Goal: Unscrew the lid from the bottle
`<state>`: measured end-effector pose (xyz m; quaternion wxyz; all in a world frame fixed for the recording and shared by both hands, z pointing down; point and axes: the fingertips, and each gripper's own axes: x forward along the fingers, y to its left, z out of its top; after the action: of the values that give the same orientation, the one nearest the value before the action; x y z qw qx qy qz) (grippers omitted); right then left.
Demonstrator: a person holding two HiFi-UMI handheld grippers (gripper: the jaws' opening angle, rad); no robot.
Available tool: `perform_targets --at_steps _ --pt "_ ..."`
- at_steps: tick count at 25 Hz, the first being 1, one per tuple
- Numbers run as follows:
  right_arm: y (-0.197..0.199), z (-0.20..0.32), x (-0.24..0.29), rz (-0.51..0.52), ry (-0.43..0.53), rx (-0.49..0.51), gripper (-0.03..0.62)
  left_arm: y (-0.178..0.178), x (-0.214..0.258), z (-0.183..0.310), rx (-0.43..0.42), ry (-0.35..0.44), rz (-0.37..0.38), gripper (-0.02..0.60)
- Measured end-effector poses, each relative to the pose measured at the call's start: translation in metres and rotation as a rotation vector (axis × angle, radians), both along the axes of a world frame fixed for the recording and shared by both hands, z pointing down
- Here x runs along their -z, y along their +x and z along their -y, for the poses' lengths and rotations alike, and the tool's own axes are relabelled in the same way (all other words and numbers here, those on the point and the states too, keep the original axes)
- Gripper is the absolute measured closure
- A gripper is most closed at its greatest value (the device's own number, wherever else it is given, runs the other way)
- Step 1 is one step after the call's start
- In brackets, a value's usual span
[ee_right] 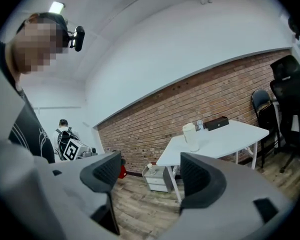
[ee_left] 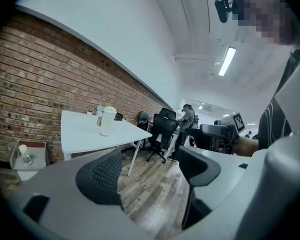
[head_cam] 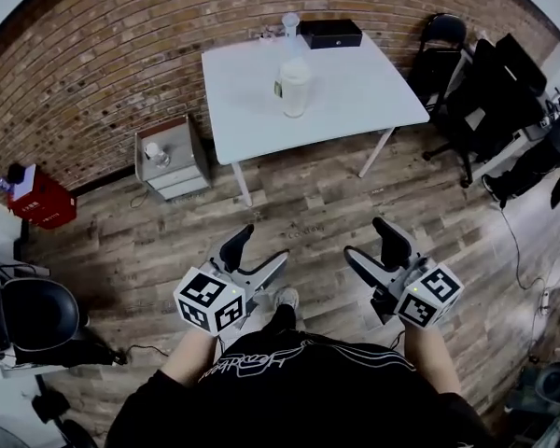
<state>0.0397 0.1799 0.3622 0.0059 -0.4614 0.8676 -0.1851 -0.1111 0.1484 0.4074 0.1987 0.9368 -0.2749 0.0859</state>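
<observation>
Head view: your left gripper and right gripper hang over the wooden plank floor, both sets of jaws spread wide with nothing between them. The tall whitish plastic bottle stands upright near the middle of the white square bench, well apart from both grippers. Its pale lid sits on top; the seam is too small to make out.
</observation>
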Motion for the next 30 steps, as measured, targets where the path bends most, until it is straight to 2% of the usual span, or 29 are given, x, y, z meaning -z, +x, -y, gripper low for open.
perform_targets --at_steps 6,11,15,23,30 --pt "0.005 0.080 -0.010 -0.021 -0.041 -0.035 0.241 0.003 -0.018 0.082 -0.012 -0.025 0.000 0.221" --pt "0.017 0.110 -0.014 -0.046 -0.053 -0.050 0.237 0.015 -0.031 0.129 -0.033 -0.037 0.018 0.218" --pt "0.030 0.132 -0.015 -0.034 -0.058 -0.063 0.237 0.031 -0.032 0.162 -0.032 -0.017 0.031 0.213" --pt "0.052 0.199 -0.027 0.005 -0.051 -0.004 0.235 0.074 -0.038 0.235 -0.011 0.014 0.068 0.201" --pt "0.089 0.288 -0.024 -0.003 -0.041 0.067 0.235 0.115 -0.055 0.314 0.025 0.032 0.172 0.193"
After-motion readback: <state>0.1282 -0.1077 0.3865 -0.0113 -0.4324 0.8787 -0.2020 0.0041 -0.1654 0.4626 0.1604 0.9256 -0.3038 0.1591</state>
